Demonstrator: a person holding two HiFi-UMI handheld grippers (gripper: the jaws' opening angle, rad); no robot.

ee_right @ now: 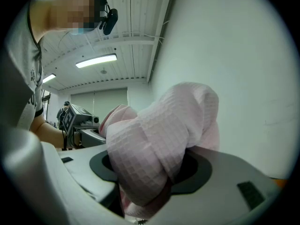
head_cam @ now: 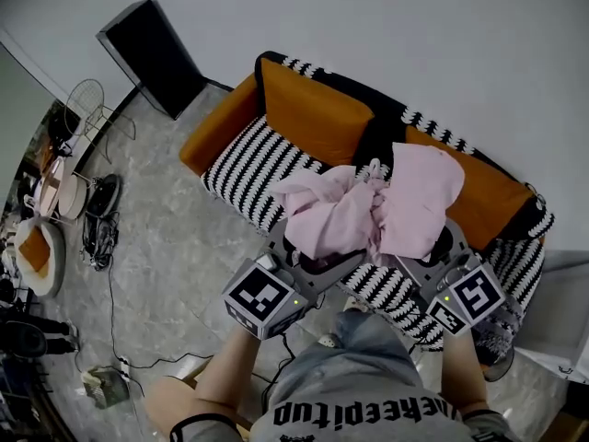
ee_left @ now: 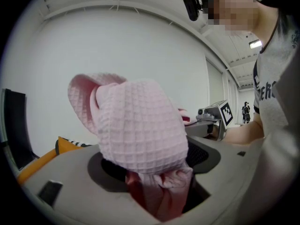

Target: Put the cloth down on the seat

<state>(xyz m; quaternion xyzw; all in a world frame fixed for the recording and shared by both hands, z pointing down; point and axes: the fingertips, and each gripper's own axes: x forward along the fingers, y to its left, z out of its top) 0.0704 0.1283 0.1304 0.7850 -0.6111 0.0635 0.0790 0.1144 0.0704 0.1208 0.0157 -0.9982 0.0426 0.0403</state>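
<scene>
- Head view: cloth, pink, waffle-weave, bunched in a loose heap at the centre of the frame. It is carried between the two grippers and overlaps the sofa behind it; whether it touches the seat cannot be told.
- Left gripper: jaws closed on a pinched fold of the cloth. The rest of the fabric billows up over the gripper's body, with white wall behind it.
- Right gripper: jaws clamped on another fold. A thick roll of cloth drapes over the jaw mouth.
- Marker cubes: one on each gripper, at lower centre of the head view.
- Seat: black-and-white striped sofa cushion, running from centre left to lower right.
- Back cushions: orange, along the sofa's upper edge.
- Black panel: upright against the wall, upper left.
- Wire rack: at the left edge, beside round trays.
- Cable: trailing over the grey floor, lower left.
- Person: grey printed shirt, bottom centre.
</scene>
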